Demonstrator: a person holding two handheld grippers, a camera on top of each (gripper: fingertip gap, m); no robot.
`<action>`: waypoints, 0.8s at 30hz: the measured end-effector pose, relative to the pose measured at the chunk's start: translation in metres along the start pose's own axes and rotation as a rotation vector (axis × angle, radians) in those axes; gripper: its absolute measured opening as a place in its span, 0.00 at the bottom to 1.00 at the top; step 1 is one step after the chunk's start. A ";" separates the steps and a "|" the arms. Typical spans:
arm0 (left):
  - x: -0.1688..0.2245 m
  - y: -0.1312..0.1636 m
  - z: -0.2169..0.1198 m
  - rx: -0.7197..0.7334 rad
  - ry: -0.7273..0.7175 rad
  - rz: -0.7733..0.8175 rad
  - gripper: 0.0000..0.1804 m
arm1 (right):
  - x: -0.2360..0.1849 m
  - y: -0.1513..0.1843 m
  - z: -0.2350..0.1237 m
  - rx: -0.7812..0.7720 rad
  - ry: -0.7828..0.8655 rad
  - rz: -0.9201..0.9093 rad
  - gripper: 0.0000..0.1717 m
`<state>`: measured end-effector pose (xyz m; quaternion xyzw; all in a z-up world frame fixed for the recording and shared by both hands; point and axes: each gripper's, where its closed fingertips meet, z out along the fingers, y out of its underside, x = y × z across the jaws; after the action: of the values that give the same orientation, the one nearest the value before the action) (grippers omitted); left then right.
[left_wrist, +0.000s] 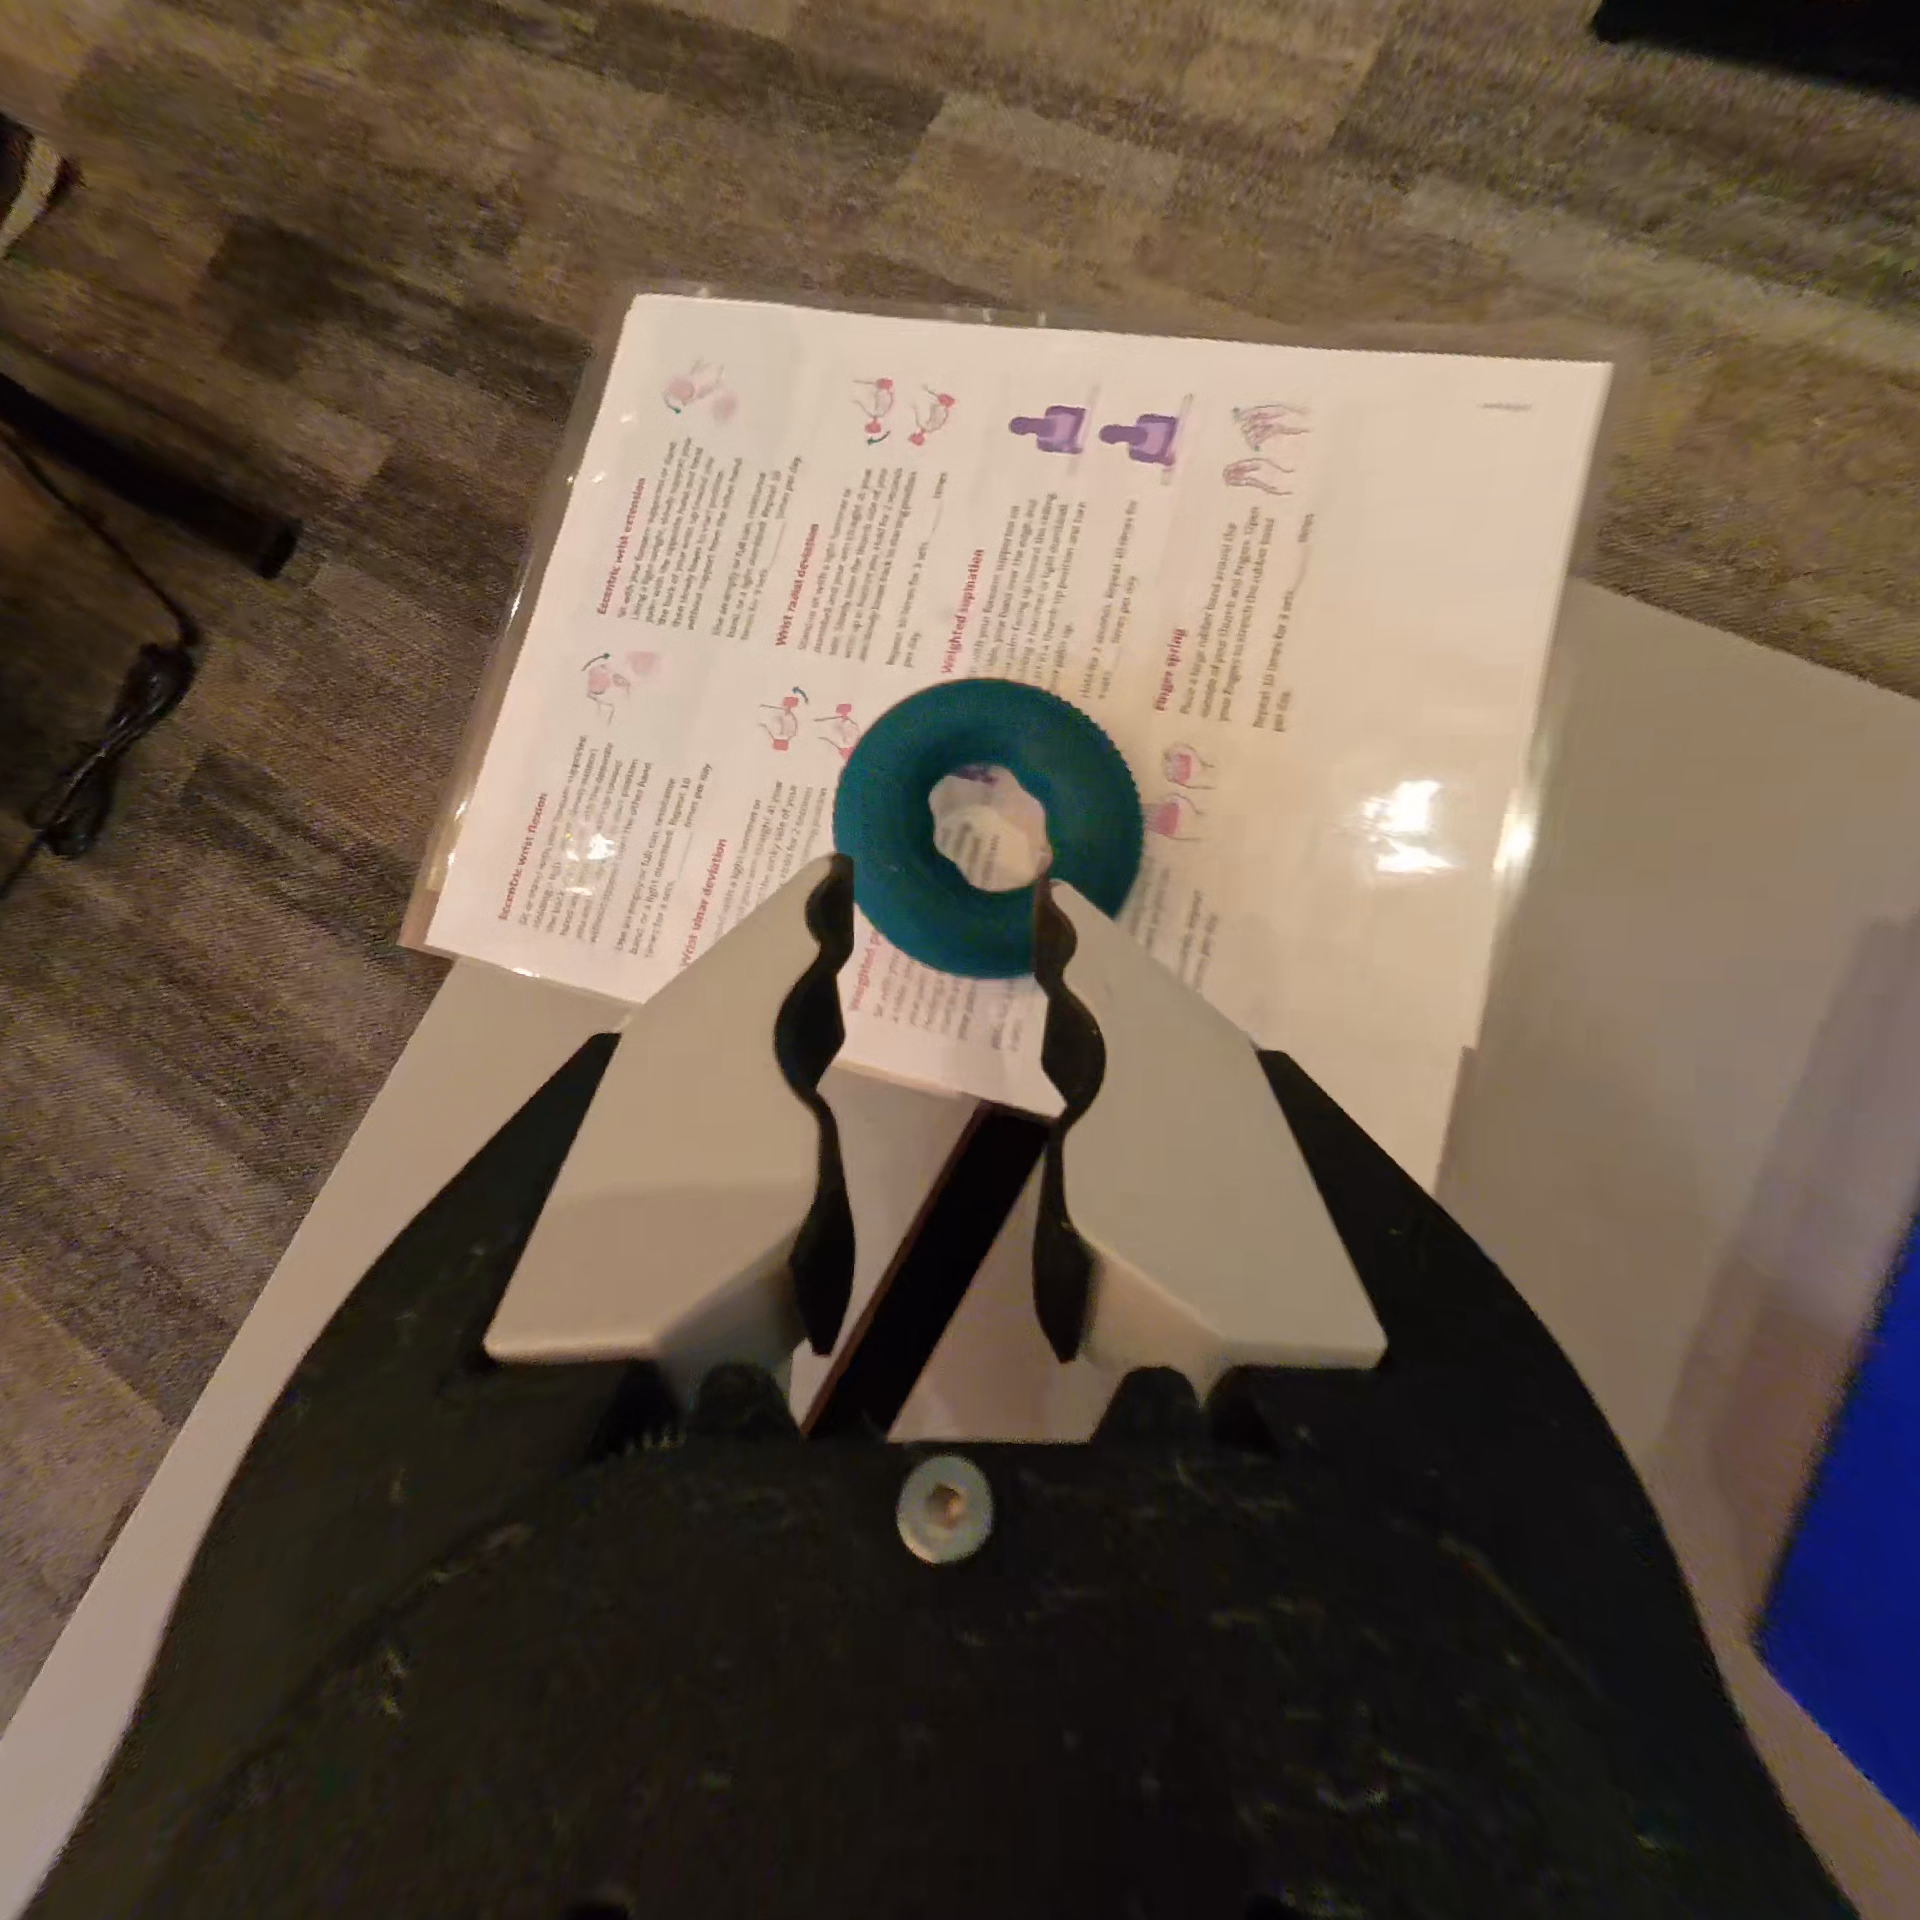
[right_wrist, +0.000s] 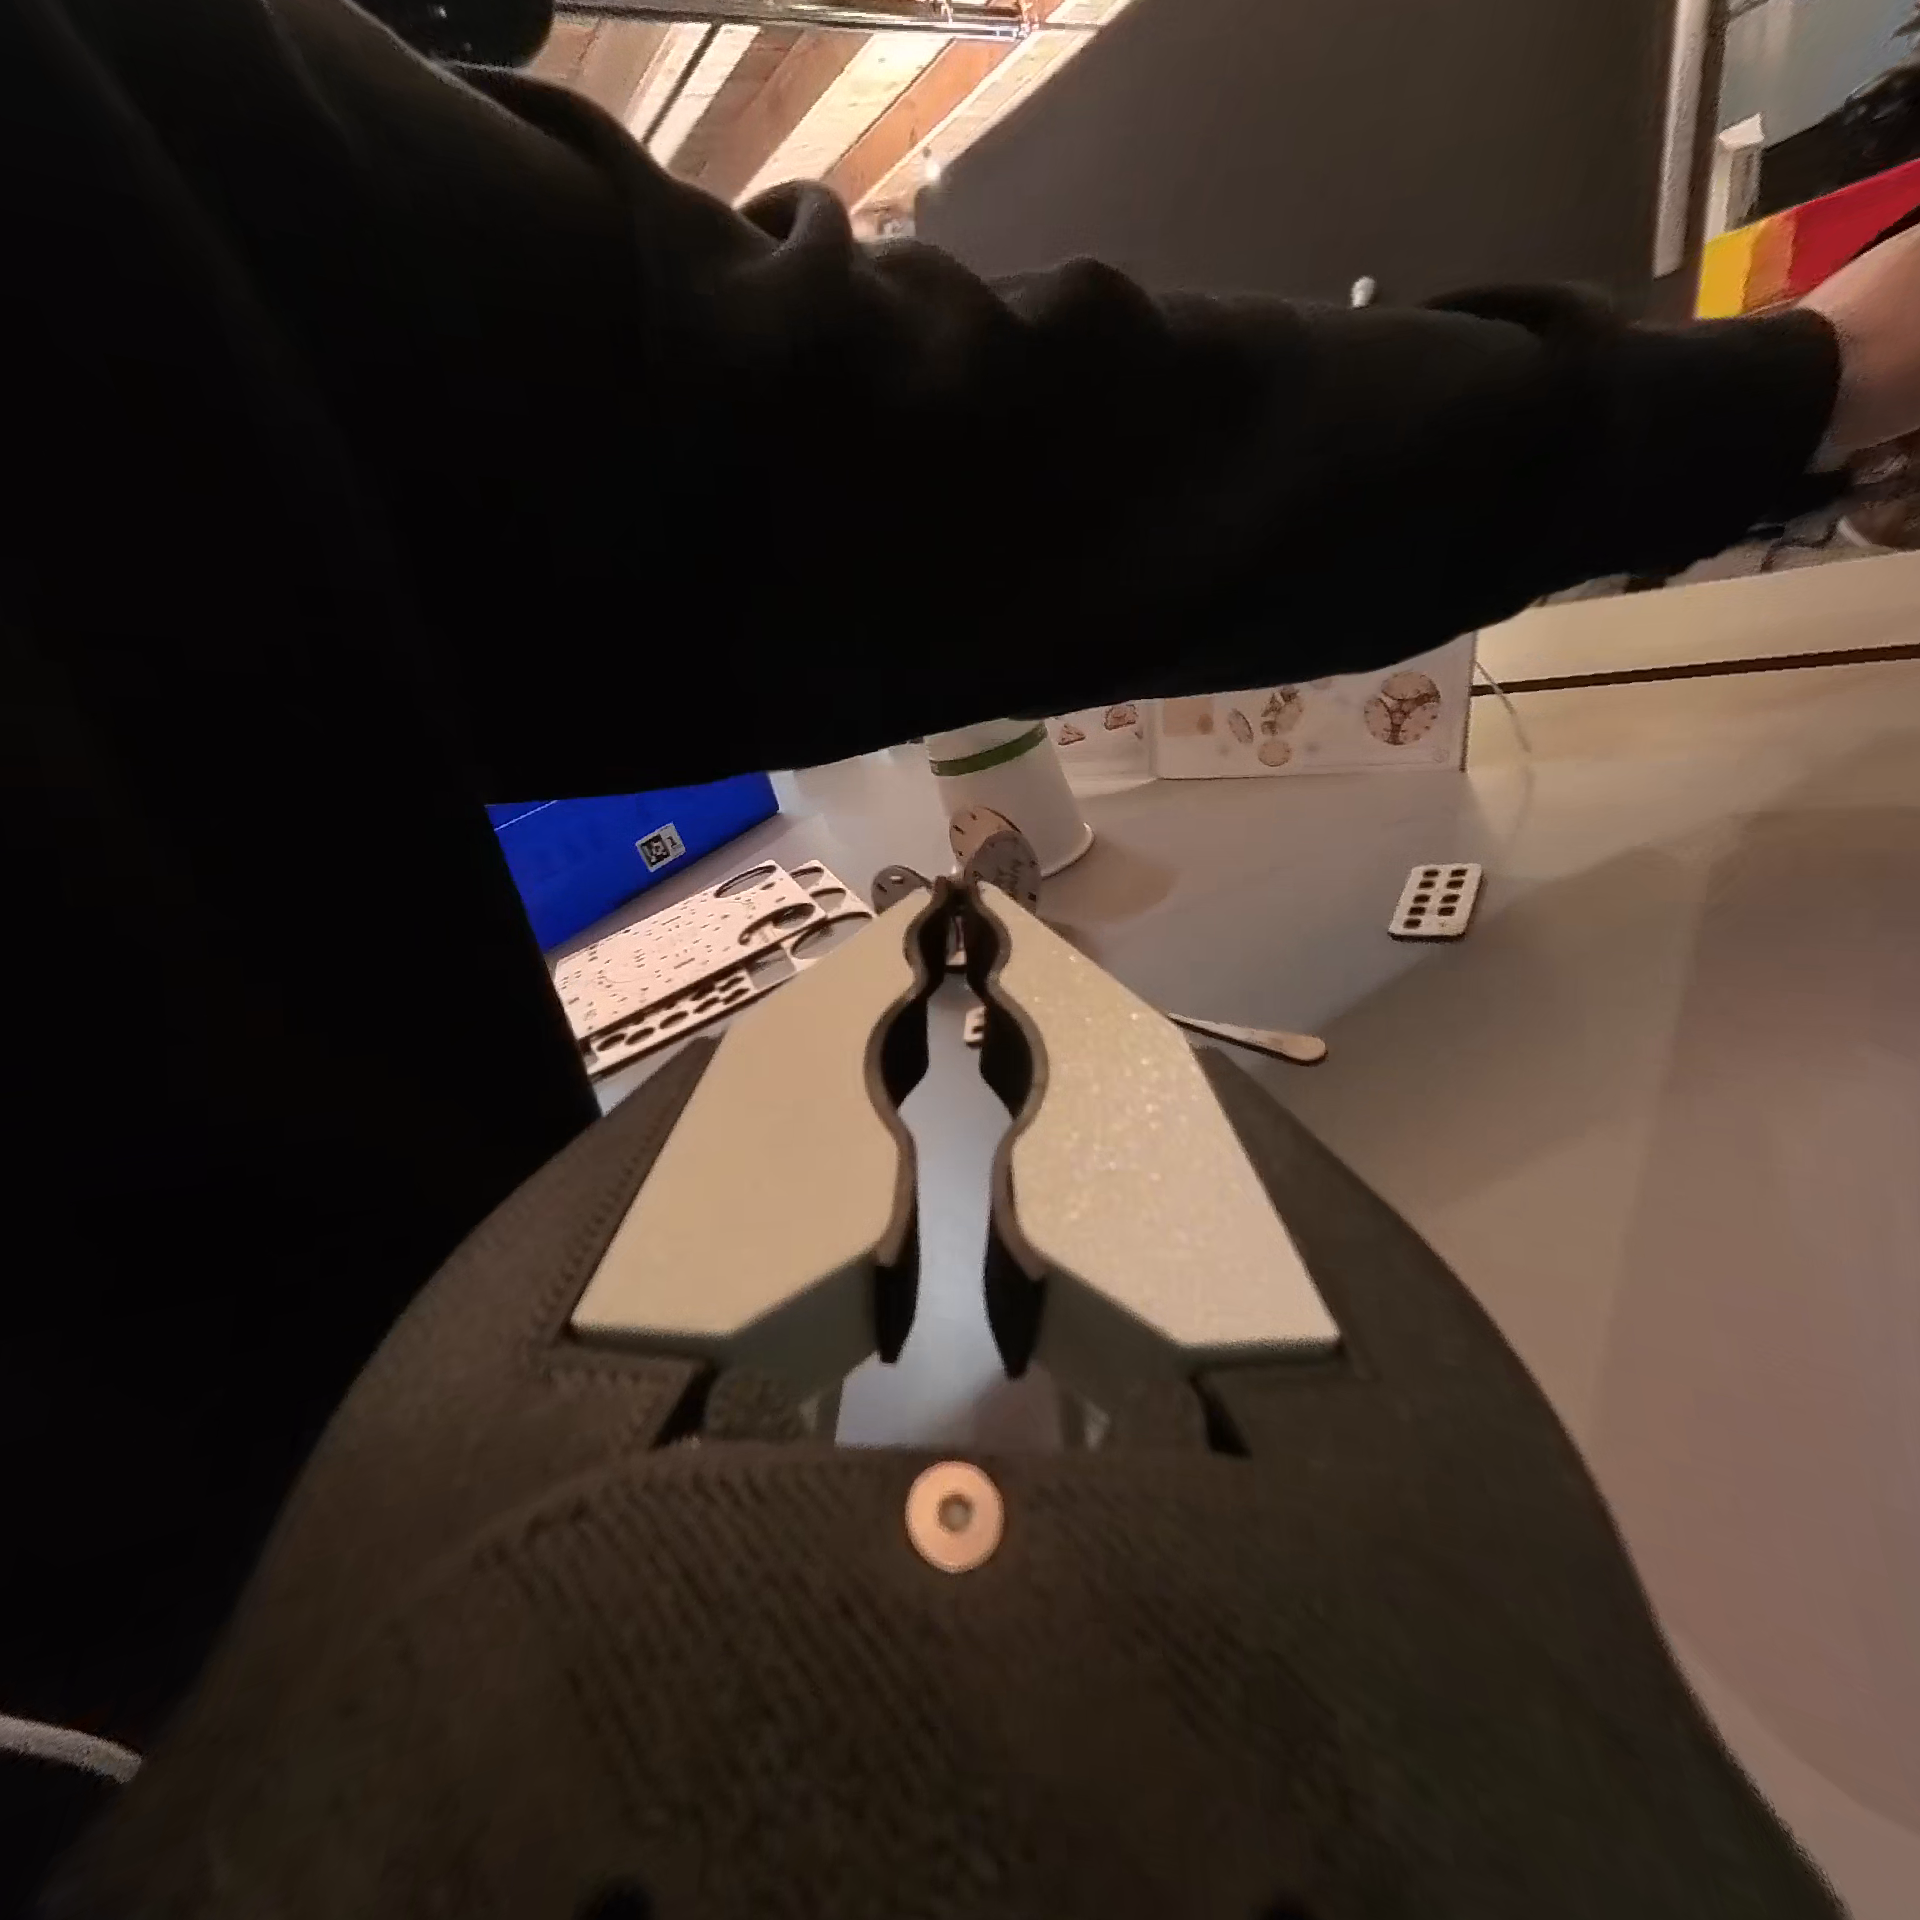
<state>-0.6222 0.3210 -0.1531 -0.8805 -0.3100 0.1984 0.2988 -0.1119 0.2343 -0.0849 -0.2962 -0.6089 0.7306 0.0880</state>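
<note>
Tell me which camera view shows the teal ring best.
The left wrist view. The teal ring lies there in full on the laminated sheet, with the tips of the left hand-held gripper at its near edge. The right wrist view shows nothing of the ring; a dark sleeve fills much of that picture.

ring (left_wrist: 987, 826): matt teal rubber, finely ribbed
sheet (left_wrist: 1351, 644): printed paper, seen under a glossy clear sleeve with glare
desk (left_wrist: 1662, 1039): smooth pale grey, slight sheen
carpet (left_wrist: 312, 260): rough woven pile, mottled brown
fingers (left_wrist: 717, 1091): matt grey plastic, lined with black wavy pads
boards (right_wrist: 675, 966): thin pale wood, cut through with holes
sleeve (right_wrist: 935, 468): matt black cloth
</note>
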 end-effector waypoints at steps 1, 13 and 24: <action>0.004 -0.001 -0.009 0.012 0.021 -0.006 0.17 | -0.003 -0.001 0.000 0.001 -0.005 -0.006 0.00; 0.184 0.067 -0.307 0.030 0.734 -0.123 0.39 | -0.047 -0.015 0.003 0.083 -0.067 -0.052 0.00; 0.006 0.337 -0.385 -0.135 -0.254 -0.158 0.62 | -0.093 -0.005 0.012 0.059 -0.166 -0.084 0.00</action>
<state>-0.2679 -0.0431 -0.0869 -0.8393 -0.4260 0.2626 0.2122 -0.0440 0.1802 -0.0488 -0.2061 -0.6043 0.7658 0.0767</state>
